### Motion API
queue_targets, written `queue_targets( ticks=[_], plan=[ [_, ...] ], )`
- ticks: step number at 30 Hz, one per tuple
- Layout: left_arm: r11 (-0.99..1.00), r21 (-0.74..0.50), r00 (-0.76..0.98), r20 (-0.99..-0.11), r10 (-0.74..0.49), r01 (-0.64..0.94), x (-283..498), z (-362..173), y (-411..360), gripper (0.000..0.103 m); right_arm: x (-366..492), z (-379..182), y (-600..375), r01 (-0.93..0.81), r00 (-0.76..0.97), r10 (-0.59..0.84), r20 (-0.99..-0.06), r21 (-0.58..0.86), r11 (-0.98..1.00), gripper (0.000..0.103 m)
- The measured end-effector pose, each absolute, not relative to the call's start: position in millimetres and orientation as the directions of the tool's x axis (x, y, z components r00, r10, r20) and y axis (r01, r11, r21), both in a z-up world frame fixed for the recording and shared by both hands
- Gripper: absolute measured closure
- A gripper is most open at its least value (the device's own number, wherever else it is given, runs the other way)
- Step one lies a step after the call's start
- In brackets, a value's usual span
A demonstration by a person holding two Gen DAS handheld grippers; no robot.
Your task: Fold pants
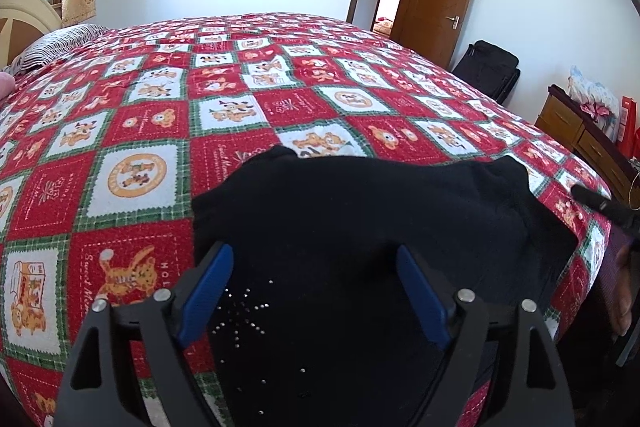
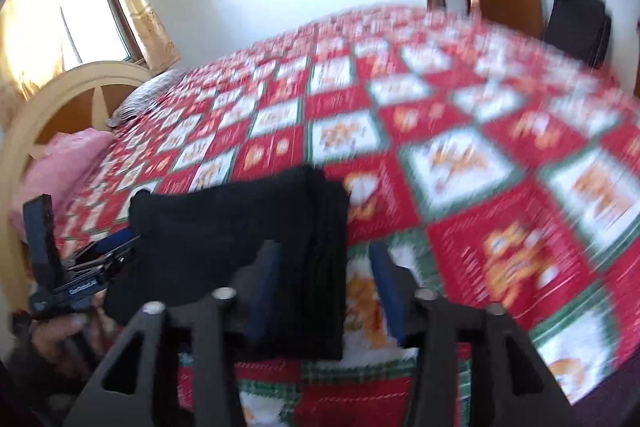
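A pair of black, soft knit pants (image 1: 360, 227) lies already folded into a compact bundle on a red, white and green patchwork bedspread (image 1: 224, 107) printed with cartoon bears. In the left wrist view the bundle fills the lower middle, from about 9 o'clock round to 3 o'clock.

The left gripper (image 1: 316, 287), black with blue pads, hovers over the near part of the pants, jaws spread wide and gripping nothing.

In the blurred right wrist view, the right gripper (image 2: 324, 287) stands parted; the bundle's layered edge (image 2: 324, 267) lies between its fingers, but no pad appears to press on it.

The fabric looks light, limp and non-slippery, prone to sagging and unfolding if lifted by one layer. A sound hold would pinch all layers together at the thick folded edge, towards 3 o'clock.
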State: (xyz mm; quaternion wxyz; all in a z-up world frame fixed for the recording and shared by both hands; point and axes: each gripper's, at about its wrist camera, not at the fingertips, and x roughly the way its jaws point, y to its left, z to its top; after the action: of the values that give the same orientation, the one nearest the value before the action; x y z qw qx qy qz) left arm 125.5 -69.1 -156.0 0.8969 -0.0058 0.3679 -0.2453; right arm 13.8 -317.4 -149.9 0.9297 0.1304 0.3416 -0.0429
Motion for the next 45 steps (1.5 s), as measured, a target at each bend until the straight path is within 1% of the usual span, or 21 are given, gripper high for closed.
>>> queue_targets(
  ticks=[1,3,4,6,9,11,13,17,18,20,22,26,29,32,34,35,38,39,42,44,45],
  plan=[
    [0.88,-0.189,0.609,-0.658,-0.443,0.436,125,-156,-70,0.014,9,-139,-313,0.16,0.794,-0.02,-0.607,0.178,0.971,0.044],
    [0.881,-0.188,0.61,-0.659,-0.441,0.435,125,-156,-71,0.013,6,-124,-302,0.12,0.833,-0.017,-0.553,0.152,0.981,0.043],
    [0.881,-0.186,0.61,-0.659,-0.44,0.435,125,-156,-71,0.012,4,-118,-294,0.068,0.849,0.027,-0.528,0.16,0.985,0.041],
    [0.881,-0.184,0.609,-0.66,-0.439,0.436,125,-157,-72,0.012,10,-114,-277,-0.039,0.844,0.135,-0.52,0.191,0.981,0.038],
    [0.88,-0.185,0.608,-0.661,-0.44,0.436,125,-157,-72,0.011,26,-122,-256,-0.125,0.814,0.228,-0.535,0.222,0.967,0.038],
    [0.88,-0.185,0.607,-0.662,-0.44,0.437,125,-157,-72,0.011,40,-135,-245,-0.139,0.792,0.23,-0.566,0.199,0.97,0.038],
    [0.88,-0.186,0.607,-0.661,-0.441,0.437,125,-157,-72,0.011,53,-149,-246,-0.124,0.757,0.239,-0.609,0.225,0.966,0.038],
    [0.878,-0.183,0.607,-0.66,-0.443,0.442,124,-157,-72,0.011,62,-172,-274,-0.009,0.707,0.2,-0.678,0.275,0.961,0.038],
    [0.878,-0.176,0.608,-0.66,-0.44,0.445,123,-157,-73,0.011,63,-177,-282,-0.001,0.694,0.211,-0.688,0.292,0.956,0.038],
    [0.882,-0.16,0.615,-0.662,-0.428,0.443,122,-155,-72,0.01,65,-182,-289,-0.023,0.679,0.241,-0.693,0.309,0.951,0.038],
    [0.895,-0.147,0.631,-0.66,-0.406,0.422,122,-153,-68,0.004,62,-182,-286,-0.034,0.682,0.233,-0.693,0.288,0.957,0.038],
    [0.907,-0.164,0.64,-0.66,-0.393,0.388,126,-153,-59,0.004,59,-183,-282,-0.056,0.684,0.211,-0.698,0.238,0.97,0.038],
    [0.911,-0.174,0.633,-0.67,-0.388,0.375,128,-157,-55,0.003,58,-181,-293,-0.054,0.68,0.25,-0.689,0.293,0.955,0.038],
    [0.909,-0.192,0.622,-0.676,-0.395,0.369,130,-161,-54,0.002,58,-183,-296,-0.05,0.678,0.262,-0.687,0.312,0.949,0.04],
    [0.909,-0.194,0.621,-0.677,-0.396,0.368,130,-162,-53,0.001,57,-182,-294,-0.042,0.678,0.232,-0.698,0.279,0.96,0.049],
    [0.909,-0.194,0.621,-0.677,-0.395,0.368,130,-162,-53,0.0,58,-182,-293,-0.038,0.676,0.222,-0.702,0.267,0.963,0.05],
    [0.908,-0.203,0.616,-0.679,-0.4,0.366,131,-164,-52,0.0,58,-183,-295,-0.034,0.671,0.207,-0.712,0.25,0.968,0.061],
    [0.908,-0.205,0.614,-0.68,-0.402,0.366,131,-164,-52,0.0,58,-183,-297,-0.03,0.67,0.202,-0.714,0.246,0.969,0.066],
    [0.907,-0.204,0.611,-0.682,-0.402,0.369,129,-166,-50,0.0,58,-183,-306,-0.034,0.662,0.229,-0.713,0.277,0.96,0.067],
    [0.906,-0.201,0.611,-0.682,-0.402,0.372,127,-168,-47,0.0,59,-181,-304,-0.052,0.66,0.235,-0.714,0.268,0.962,0.067],
    [0.907,-0.201,0.613,-0.68,-0.402,0.371,126,-168,-46,0.0,58,-179,-305,-0.056,0.667,0.241,-0.705,0.275,0.96,0.065]
  ],
)
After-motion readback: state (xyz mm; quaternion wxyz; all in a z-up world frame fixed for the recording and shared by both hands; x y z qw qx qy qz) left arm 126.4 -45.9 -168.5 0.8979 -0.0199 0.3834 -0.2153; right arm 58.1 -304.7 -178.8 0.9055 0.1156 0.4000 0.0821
